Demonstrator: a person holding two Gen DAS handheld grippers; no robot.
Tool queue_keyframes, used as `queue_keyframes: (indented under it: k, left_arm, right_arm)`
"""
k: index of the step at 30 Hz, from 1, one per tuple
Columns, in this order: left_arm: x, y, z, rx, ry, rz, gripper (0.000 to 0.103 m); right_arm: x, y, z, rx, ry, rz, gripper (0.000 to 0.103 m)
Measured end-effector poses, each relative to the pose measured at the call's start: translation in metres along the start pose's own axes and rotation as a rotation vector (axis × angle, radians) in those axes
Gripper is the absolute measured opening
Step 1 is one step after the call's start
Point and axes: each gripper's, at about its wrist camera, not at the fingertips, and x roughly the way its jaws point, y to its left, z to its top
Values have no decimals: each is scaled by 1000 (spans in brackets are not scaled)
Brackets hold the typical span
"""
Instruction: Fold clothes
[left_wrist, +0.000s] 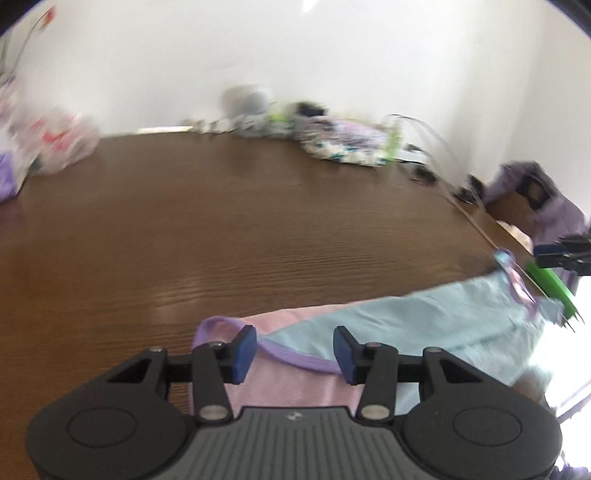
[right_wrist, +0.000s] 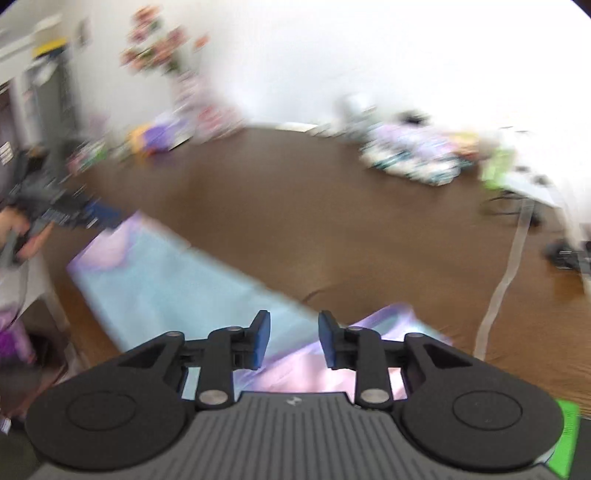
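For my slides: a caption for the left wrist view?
Open left gripper over a pink-and-light-blue garment with lilac trim, spread along the brown wooden table.

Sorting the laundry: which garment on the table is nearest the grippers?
The light blue and pink garment at the near table edge; the patterned pile lies far back by the wall.

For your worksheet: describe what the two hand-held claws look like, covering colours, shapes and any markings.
Both match. The left claw and right claw each have black angular linkage arms with silver pivot pins, blue rectangular pads, two round black discs, and a grey ribbed body bearing a small white logo. A green part flanks the right one.
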Motion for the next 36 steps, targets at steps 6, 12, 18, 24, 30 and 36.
queue_keyframes:
  k: [6, 12, 18, 24, 30, 36]
  left_arm:
    - [16, 6, 1, -47, 25, 6, 30]
    - [24, 17, 2, -101, 37, 44, 3]
    - [21, 34, 5, -207, -49, 36, 1]
    - [32, 36, 10, -237, -72, 59, 0]
    - [40, 45, 14, -308, -69, 73, 1]
    - [33, 45, 15, -313, -63, 101, 11]
  right_arm:
    - [10, -17, 13, 79, -50, -73, 38]
    - [45, 33, 6, -51, -34, 60, 44]
    - [72, 83, 4, -197, -19, 112, 45]
    - [89, 113, 3, -252, -24, 123, 44]
    - [105, 126, 2, -239, 23, 135, 42]
    - [85, 112, 5, -180, -23, 96, 43]
